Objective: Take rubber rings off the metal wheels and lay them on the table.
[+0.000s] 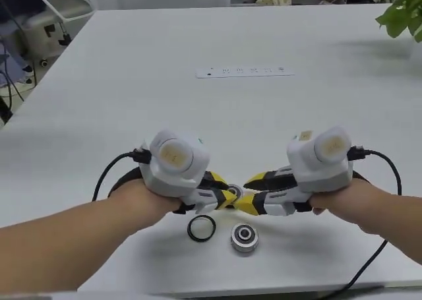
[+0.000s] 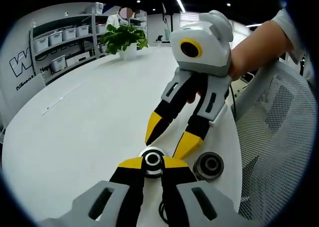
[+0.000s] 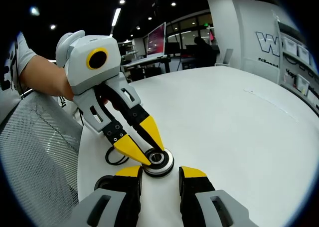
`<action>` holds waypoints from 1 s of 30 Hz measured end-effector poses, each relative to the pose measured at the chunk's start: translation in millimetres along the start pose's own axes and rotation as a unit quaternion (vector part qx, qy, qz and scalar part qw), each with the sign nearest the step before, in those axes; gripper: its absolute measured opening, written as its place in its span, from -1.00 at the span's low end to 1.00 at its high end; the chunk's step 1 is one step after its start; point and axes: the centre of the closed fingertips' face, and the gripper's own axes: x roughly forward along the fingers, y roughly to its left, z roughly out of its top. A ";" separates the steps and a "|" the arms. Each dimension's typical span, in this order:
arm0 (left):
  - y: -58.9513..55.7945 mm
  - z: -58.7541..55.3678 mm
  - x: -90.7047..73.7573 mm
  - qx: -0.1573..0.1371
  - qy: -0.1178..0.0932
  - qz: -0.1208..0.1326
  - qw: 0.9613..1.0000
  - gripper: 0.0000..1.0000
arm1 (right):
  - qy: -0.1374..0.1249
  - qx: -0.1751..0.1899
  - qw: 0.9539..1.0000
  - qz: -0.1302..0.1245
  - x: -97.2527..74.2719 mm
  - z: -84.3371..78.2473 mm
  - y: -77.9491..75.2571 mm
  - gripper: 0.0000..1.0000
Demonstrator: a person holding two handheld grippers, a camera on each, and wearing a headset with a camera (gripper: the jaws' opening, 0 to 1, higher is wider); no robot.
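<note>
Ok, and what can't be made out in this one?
Head view: the held wheel is mostly covered by the left gripper and right gripper; whether its rubber ring is on or off is unclear.
Left gripper view: the loose black ring sits mostly behind the left gripper.
Right gripper view: the second wheel is half hidden by the right gripper.
Head view: the markings on the far strip are too small.

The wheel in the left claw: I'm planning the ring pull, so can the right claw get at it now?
Probably yes. The right claw stands open just short of the wheel clamped in the left claw; nothing lies between.
</note>
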 end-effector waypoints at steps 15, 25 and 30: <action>-0.3 -0.2 0.1 -0.003 -0.004 0.004 1.000 -0.85 | 0.006 -0.023 1.000 -0.004 9.5 -2.5 3.2 -0.50; -0.2 -0.5 0.2 -0.002 -0.006 0.005 1.000 -0.85 | 0.001 -0.038 0.999 -0.007 5.1 -3.0 2.9 -0.55; -0.3 -0.5 0.1 -0.002 -0.006 0.005 1.000 -0.85 | 0.002 -0.038 0.999 -0.007 2.4 -4.0 3.0 -0.58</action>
